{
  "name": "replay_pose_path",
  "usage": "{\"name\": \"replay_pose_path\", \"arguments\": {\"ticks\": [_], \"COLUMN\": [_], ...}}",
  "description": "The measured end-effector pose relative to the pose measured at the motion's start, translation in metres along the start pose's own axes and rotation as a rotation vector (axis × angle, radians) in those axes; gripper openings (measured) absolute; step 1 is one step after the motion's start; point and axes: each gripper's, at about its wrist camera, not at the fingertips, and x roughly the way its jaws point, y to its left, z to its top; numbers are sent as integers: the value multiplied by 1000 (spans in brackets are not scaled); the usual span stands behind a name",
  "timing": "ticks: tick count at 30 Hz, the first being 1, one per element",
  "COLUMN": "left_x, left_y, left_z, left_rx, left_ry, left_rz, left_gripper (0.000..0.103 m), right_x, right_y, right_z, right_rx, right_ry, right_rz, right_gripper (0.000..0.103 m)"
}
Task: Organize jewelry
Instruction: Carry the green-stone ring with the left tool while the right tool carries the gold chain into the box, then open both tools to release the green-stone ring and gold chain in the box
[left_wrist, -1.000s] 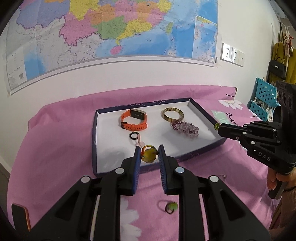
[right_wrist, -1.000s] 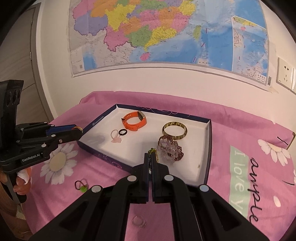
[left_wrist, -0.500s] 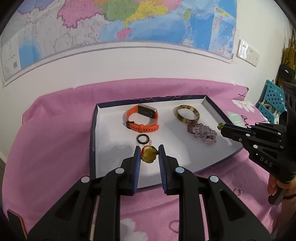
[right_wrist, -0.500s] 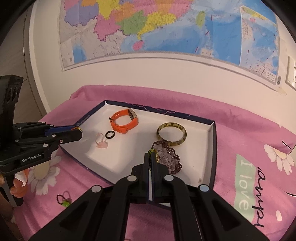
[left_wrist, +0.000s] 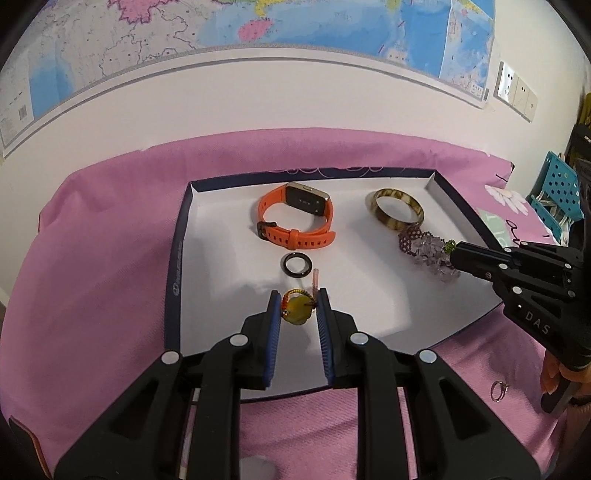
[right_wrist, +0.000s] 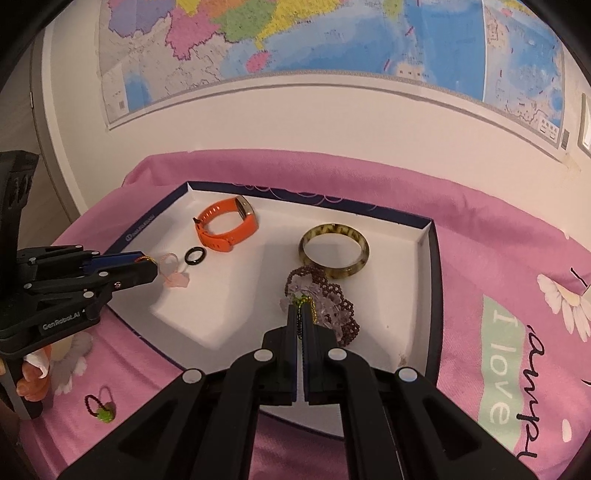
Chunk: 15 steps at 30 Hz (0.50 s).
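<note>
Left claw (left_wrist: 298, 308) clamps yellow stone ring on red-gold cord (left_wrist: 296, 309); right claw (right_wrist: 299, 317) pinches green-beaded ring (right_wrist: 301, 300). Lower both over white tray floor (left_wrist: 229, 258) clear of black ring (left_wrist: 295, 264), then release.

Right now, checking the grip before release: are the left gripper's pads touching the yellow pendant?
Touching. The left wrist view shows both pads of the left gripper pressed against the yellow pendant.

Left hand-held gripper (left_wrist: 298, 308): lower centre of frame, jaws narrowly apart, clamping something. Right hand-held gripper (right_wrist: 299, 321): lower centre, jaws closed.
</note>
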Motion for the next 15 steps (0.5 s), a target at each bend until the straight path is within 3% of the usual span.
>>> {"name": "replay_pose_path", "arguments": {"ticks": [6,15], "left_x": [4,-10], "left_y": [-1,1], "left_z": [-1,-1], "left_rx": [3,-3], "left_ry": [16,-15], "left_rz": [3,1], "left_gripper": [22,40], "right_x": [4,-4], "right_y": [-1,-4], "right_z": [-1,-1], "right_rx": [4,24], "right_ry": [9,-12], "right_rz": [-5,0], "right_gripper": [4,14]}}
